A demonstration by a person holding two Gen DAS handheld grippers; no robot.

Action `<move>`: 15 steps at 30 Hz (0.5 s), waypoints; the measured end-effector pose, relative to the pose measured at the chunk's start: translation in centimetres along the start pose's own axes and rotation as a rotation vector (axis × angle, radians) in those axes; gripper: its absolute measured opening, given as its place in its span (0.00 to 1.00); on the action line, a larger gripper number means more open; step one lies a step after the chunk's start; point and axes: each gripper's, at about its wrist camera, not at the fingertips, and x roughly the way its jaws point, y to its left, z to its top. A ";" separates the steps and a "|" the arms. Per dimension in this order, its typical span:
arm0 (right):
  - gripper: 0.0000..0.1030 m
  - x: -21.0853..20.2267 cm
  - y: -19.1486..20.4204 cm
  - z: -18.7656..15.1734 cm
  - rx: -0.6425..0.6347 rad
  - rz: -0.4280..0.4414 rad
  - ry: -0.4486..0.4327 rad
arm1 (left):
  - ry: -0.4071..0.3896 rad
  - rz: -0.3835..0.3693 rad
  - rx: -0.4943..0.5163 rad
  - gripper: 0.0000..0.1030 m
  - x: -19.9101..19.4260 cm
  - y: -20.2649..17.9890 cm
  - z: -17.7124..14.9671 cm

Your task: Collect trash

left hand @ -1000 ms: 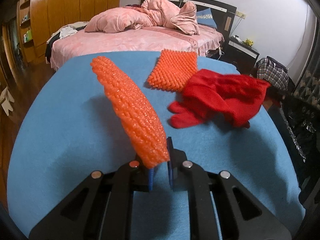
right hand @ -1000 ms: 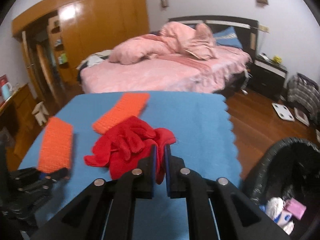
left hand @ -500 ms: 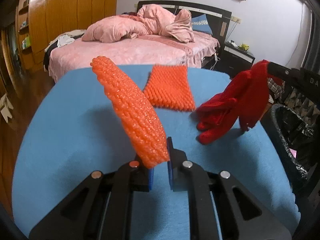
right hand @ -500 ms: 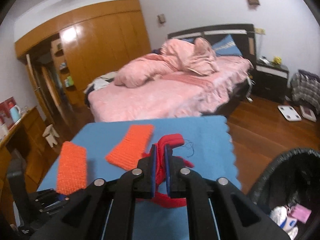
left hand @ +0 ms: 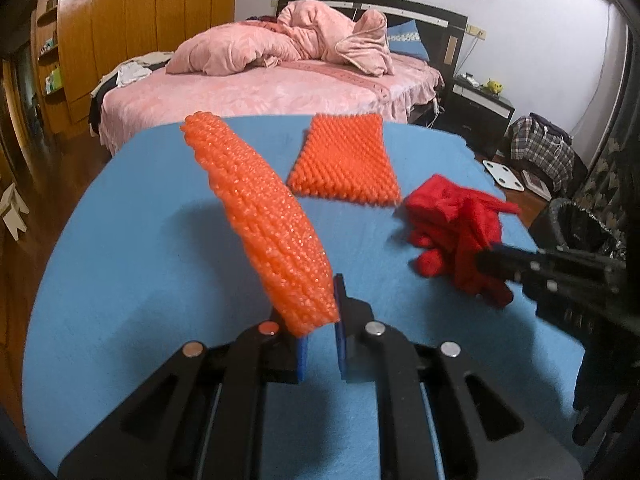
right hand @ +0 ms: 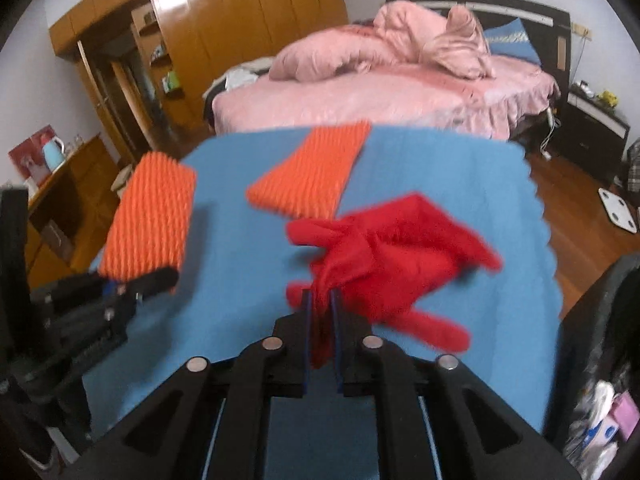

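Red gloves, lifted off the blue cloth half a second ago, have been brought back down close to it and nearer the bin side.

The right gripper [right hand: 321,312] has its jaws just easing apart, yet a fold of the red gloves [right hand: 394,256] is seen pinched between the pads, the rest hanging blurred above the blue tablecloth [right hand: 460,176]. The left gripper [left hand: 320,332] is clamped on one end of an orange foam net [left hand: 260,216], which is held raised and slanted, judged so as to be carried clear of the cloth. A second orange foam net [left hand: 344,164] is left lying flat further back. At the right edge a black-lined trash bin [right hand: 600,400] is partly visible with wrappers inside, the likely destination for the held items.
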 end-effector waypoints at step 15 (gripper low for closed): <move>0.60 0.5 -1.3 -0.3 0.074 -0.094 -0.045 | 0.025 0.011 -0.010 0.10 0.6 0.8 -0.6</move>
